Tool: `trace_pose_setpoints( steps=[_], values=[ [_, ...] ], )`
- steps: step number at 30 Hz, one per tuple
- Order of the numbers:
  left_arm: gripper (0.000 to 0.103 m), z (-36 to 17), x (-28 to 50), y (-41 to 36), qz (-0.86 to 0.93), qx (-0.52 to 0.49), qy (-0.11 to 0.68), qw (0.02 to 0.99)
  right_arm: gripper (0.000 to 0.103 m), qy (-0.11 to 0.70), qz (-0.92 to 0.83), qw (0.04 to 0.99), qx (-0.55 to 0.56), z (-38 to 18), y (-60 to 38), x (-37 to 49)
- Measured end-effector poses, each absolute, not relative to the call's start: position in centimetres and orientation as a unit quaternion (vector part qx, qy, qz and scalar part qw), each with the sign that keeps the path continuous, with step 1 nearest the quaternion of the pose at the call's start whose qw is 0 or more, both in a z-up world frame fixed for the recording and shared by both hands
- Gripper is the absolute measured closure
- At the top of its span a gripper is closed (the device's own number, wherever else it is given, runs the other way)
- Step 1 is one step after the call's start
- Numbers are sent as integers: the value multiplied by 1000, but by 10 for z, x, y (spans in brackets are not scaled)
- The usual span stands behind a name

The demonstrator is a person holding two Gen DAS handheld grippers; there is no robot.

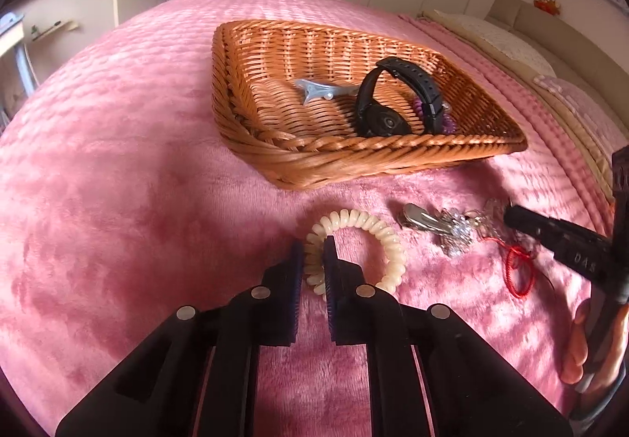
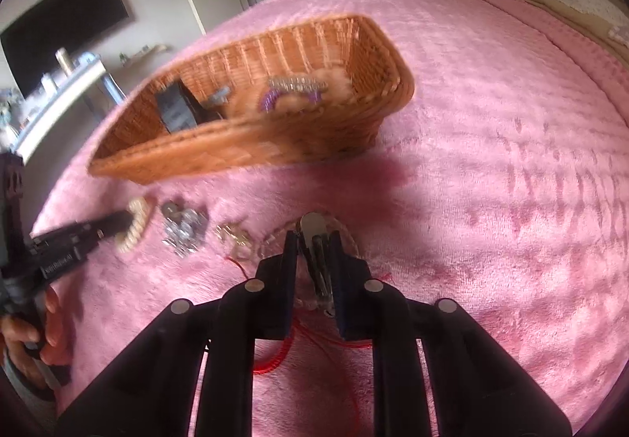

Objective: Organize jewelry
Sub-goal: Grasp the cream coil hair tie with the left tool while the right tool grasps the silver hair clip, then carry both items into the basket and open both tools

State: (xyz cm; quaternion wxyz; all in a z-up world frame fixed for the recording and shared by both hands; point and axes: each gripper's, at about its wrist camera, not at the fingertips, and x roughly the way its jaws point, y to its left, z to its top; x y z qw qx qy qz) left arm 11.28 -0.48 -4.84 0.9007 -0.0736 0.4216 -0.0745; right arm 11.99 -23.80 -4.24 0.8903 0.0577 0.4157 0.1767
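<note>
Left claw (image 1: 313, 246) clamped astride cream spiral coil bracelet (image 1: 355, 245), ready for lifting basketward; right claw (image 2: 313, 240) gripping silver metal hair clip (image 2: 316, 240) on pink bed (image 2: 491, 181).

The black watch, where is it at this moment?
In the left wrist view the black watch stands inside the wicker basket on the pink blanket, toward its right side, between a grey hair clip and a purple hair tie.

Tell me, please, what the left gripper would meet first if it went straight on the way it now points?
Beyond the cream spiral bracelet between its fingers, the left gripper would probably meet the wicker basket at its near wall, though depth is unclear.
</note>
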Motion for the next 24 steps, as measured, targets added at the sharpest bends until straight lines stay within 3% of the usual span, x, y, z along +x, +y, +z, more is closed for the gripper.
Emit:
trace_pose_setpoints(
  steps=[18, 24],
  values=[
    [95, -8, 67, -6, -133, -90, 330, 930, 89, 315, 215, 918, 110, -2, -251, 93],
    [95, 23, 69, -6, -137, -87, 297, 941, 89, 275, 221, 929, 109, 34, -250, 85]
  ],
)
